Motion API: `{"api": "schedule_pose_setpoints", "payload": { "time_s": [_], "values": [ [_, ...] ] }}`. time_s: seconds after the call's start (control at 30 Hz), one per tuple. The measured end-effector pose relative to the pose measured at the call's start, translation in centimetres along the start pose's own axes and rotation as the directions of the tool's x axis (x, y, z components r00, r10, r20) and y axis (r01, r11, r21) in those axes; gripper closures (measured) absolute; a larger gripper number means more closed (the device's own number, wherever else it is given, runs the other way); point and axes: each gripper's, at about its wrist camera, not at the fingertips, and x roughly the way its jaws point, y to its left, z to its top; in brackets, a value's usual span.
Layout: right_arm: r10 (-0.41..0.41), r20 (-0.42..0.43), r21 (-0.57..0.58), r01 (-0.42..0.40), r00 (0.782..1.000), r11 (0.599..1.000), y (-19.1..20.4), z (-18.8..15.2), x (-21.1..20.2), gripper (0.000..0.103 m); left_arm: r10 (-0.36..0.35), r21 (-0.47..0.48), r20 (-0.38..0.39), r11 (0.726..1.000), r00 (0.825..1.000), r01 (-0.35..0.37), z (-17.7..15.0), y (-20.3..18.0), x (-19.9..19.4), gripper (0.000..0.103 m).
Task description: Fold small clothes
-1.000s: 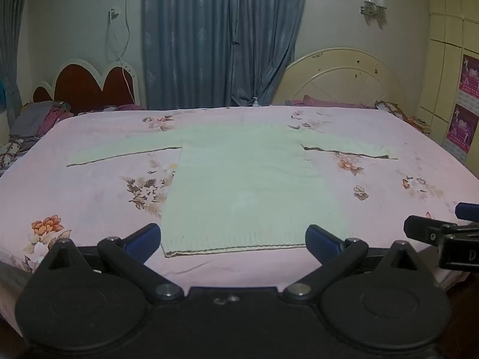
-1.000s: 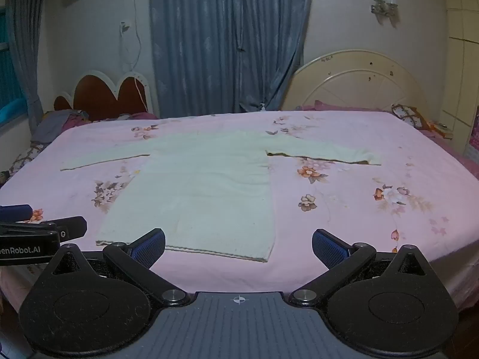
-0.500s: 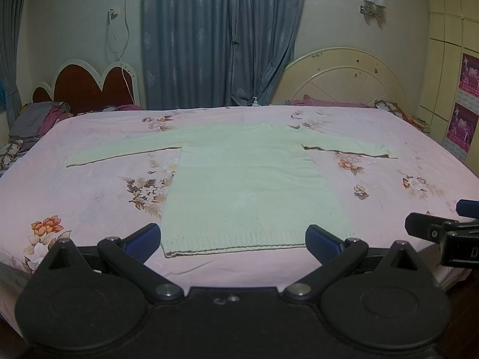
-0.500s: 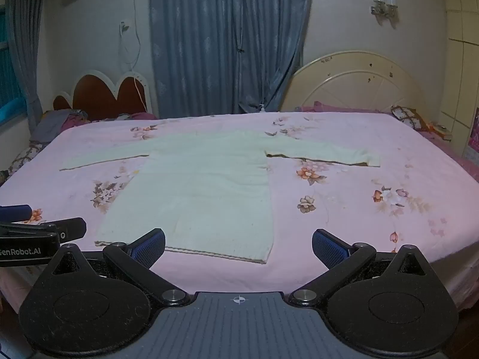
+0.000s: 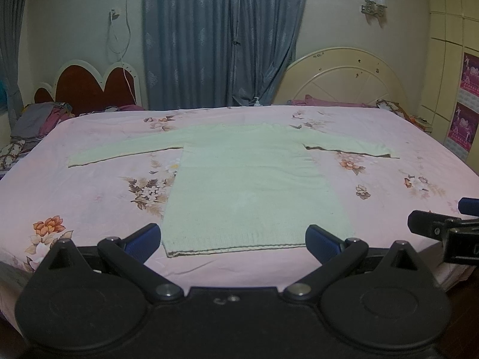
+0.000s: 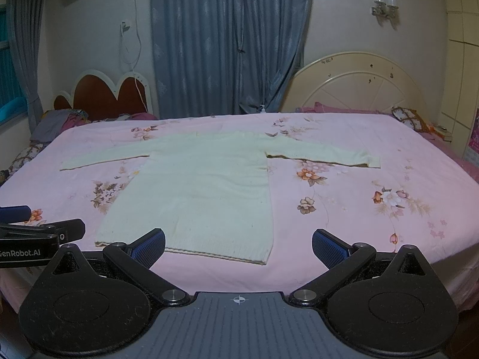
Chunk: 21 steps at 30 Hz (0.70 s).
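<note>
Hardly anything differs from the earlier frames: in the left wrist view the left gripper (image 5: 233,236) hangs at the near edge of the bed (image 5: 89,197) as it did a second ago, jaws spread wide and empty, with the sweater (image 5: 254,185) flat in mid-frame, sleeves out to both sides, its hem just past the blue pads (image 5: 143,237). The right gripper (image 5: 443,230) pokes in at the right edge, cut off by the frame. Curtains (image 5: 221,39) and two headboards stand behind; the clothes piled at far left are too dim to sort out. In the right wrist view the right gripper (image 6: 238,243) is likewise unmoved, wide apart and holding nothing, and the sweater (image 6: 203,191) lies left of centre, its lower left corner hidden behind the left pad (image 6: 149,243). The left gripper (image 6: 39,233) enters at lower left.
</note>
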Motion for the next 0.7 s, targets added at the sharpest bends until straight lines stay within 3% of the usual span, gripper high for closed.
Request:
{"api": "schedule_pose_setpoints", "payload": {
  "time_s": [0.7],
  "values": [
    [0.001,0.000,0.002,-0.001,1.000,1.000,-0.07,0.12,0.07,0.000,0.003,0.003,0.000,1.000,1.000,-0.003,0.02,0.26,-0.19,0.000]
  ]
}}
